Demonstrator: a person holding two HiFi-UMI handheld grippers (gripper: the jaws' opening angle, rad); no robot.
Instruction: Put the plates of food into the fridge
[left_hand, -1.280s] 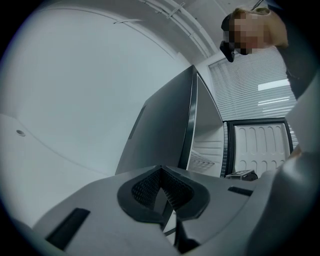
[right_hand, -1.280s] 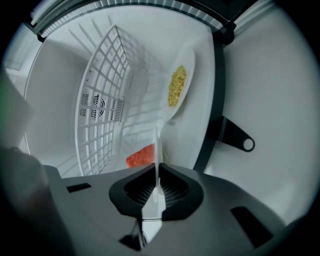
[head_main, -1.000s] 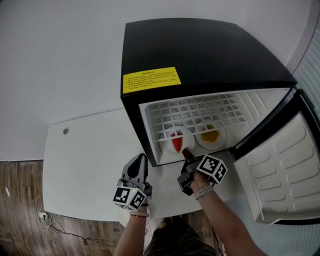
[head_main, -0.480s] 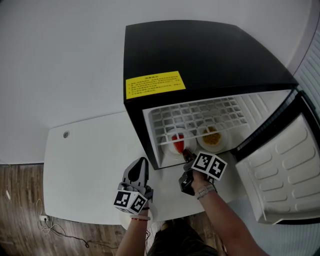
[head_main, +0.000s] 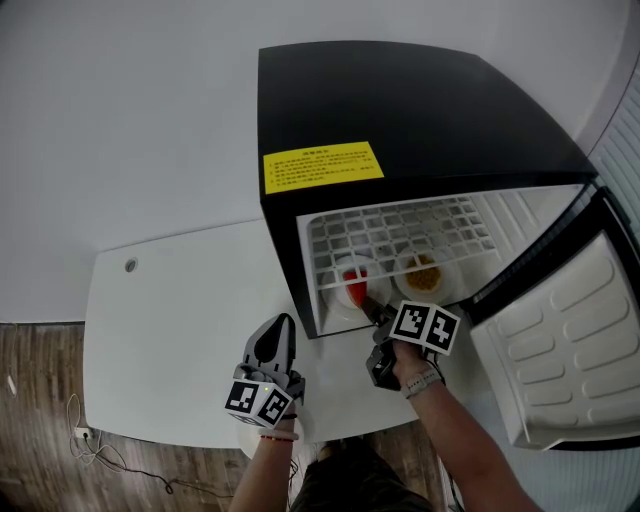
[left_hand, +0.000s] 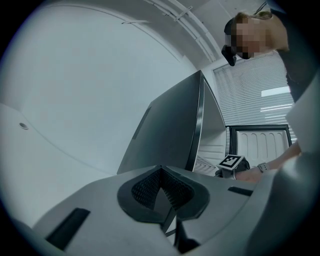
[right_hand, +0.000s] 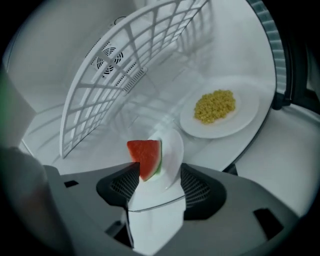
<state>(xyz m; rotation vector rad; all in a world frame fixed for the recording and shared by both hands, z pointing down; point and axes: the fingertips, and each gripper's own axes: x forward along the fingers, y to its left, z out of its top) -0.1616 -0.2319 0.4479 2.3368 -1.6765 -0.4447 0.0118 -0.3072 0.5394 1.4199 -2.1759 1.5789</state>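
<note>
As its jaws have just been opening wide around the rim, right gripper (right_hand: 159, 182) frees the watermelon plate (right_hand: 172, 150), seated on the fridge (head_main: 420, 110) floor beside the yellow-food plate (right_hand: 245, 107). Left gripper (left_hand: 161, 172), jaws together and empty, waits unneeded over the worktop (head_main: 170, 340).

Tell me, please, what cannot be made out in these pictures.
- Head view: print on the yellow label, too small.
- Head view: watermelon plate's near rim, behind the right gripper, whose fingers have just been opening with the plate between them.
- Head view: fridge door, cut off by the right edge.
- Left gripper view: fridge interior, hidden by its side wall.
</note>
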